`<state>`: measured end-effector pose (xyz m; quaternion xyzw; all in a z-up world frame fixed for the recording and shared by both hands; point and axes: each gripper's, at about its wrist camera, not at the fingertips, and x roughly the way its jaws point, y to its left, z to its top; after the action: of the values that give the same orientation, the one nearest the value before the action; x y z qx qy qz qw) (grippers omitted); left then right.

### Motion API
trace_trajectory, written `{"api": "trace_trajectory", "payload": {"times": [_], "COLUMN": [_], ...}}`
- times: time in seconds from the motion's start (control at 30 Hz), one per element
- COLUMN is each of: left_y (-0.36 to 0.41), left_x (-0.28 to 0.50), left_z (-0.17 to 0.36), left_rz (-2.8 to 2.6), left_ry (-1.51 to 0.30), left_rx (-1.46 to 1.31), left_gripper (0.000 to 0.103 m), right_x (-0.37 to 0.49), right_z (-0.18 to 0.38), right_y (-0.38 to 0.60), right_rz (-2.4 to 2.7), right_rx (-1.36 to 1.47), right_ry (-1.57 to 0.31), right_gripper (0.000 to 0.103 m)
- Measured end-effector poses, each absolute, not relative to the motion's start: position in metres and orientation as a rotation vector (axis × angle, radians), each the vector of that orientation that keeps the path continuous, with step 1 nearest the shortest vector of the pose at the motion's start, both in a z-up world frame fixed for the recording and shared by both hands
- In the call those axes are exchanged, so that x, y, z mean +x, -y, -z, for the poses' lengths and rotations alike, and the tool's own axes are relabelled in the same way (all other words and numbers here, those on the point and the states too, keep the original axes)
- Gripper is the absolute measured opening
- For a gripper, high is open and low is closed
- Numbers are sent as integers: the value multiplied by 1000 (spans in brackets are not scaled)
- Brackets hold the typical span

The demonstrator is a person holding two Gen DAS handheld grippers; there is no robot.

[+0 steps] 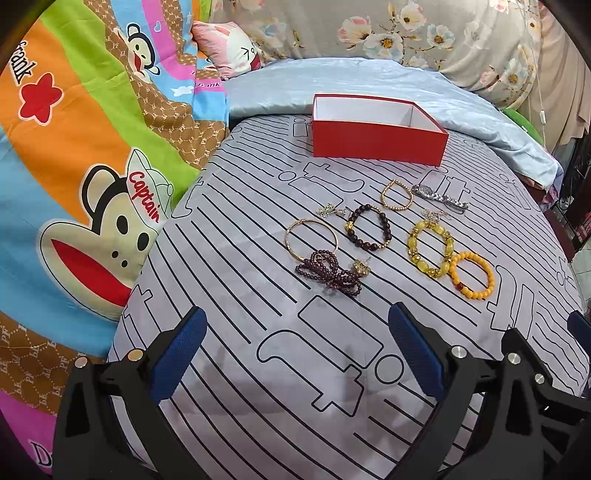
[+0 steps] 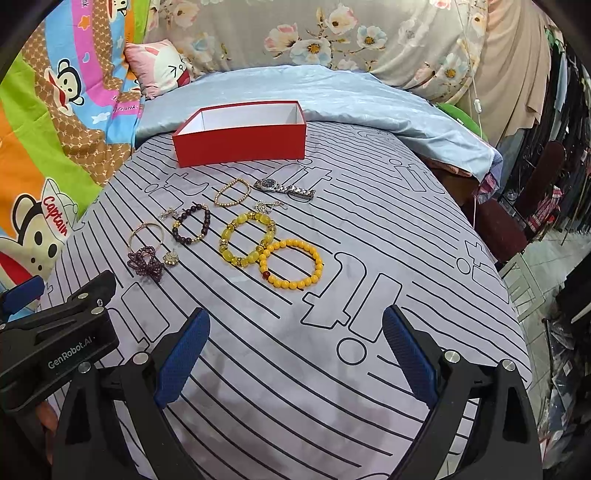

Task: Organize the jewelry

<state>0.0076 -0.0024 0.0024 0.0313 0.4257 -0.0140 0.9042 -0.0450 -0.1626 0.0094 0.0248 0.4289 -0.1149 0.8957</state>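
Observation:
Jewelry lies spread on the striped grey bedsheet (image 1: 258, 280). I see a gold bangle (image 1: 289, 232), a purple bead strand (image 1: 328, 271), a dark bead bracelet (image 1: 388, 230), a gold bead bracelet (image 1: 384, 195), a silver watch (image 1: 439, 195), a chunky yellow bracelet (image 2: 226, 234) and an orange-yellow bead bracelet (image 2: 291, 282). Small earrings (image 1: 327, 210) lie among them. Behind them stands a red box (image 1: 376, 142), white inside with nothing in it. My left gripper (image 1: 295, 314) is open, short of the purple strand. My right gripper (image 2: 295, 314) is open, short of the orange-yellow bracelet.
A folded light-blue blanket (image 1: 369, 81) lies behind the box. A bright cartoon quilt (image 1: 74, 166) rises on the left, with a small pink pillow (image 1: 229, 48) and a floral cover (image 2: 332, 33) at the back. The bed drops off on the right, beside a dark chair (image 2: 517, 206).

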Motion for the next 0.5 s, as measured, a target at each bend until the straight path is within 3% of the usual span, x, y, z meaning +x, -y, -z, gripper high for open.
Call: {"api": "trace_trajectory", "payload": {"times": [0.5], "left_y": [1], "left_x": [8], "left_z": [-6], "left_rz": [25], "left_ry": [-883], "left_rx": [59], "left_gripper": [96], "right_x": [-45], "right_z": [-10], "right_y": [162], "right_rz": [237], "right_rx": [53], "right_ry": [-885], "right_gripper": [93]}}
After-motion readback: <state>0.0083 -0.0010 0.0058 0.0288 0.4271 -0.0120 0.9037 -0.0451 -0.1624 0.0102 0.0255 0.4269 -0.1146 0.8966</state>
